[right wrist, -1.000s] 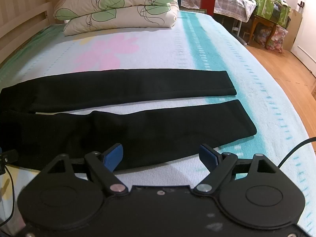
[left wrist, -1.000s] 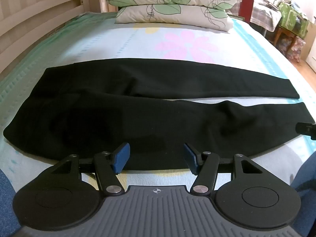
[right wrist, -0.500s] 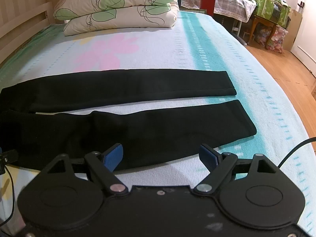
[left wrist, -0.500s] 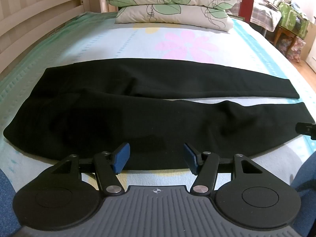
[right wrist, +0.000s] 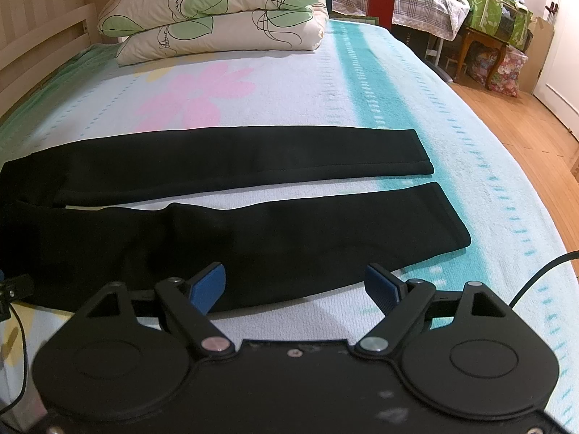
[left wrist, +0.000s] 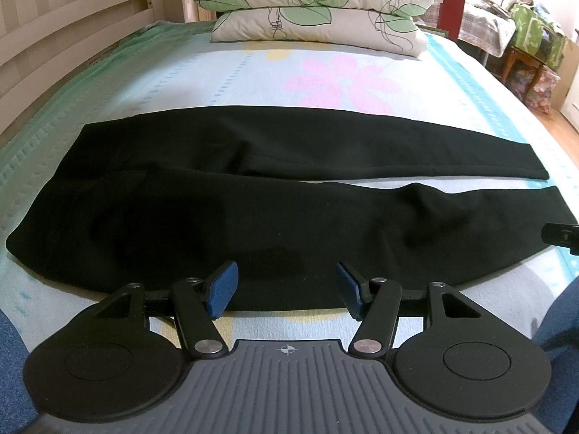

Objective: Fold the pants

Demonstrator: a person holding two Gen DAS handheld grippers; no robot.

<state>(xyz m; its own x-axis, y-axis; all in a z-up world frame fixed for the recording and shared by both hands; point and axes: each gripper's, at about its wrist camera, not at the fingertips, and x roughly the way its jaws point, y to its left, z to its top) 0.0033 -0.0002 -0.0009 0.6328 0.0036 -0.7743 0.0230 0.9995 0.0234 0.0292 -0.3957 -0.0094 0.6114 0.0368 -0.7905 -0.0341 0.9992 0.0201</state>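
Honestly, nothing was folded yet: the black pants (left wrist: 275,202) lay flat on the bed (left wrist: 325,72), left gripper (left wrist: 285,285) and right gripper (right wrist: 295,287) both spread, empty.

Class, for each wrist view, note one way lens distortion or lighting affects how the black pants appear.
Left wrist view: fisheye bows the black pants into an arc, and dark fabric swallows fold detail. Right wrist view: the bed edge curves, and the pants' hems stay sharp.
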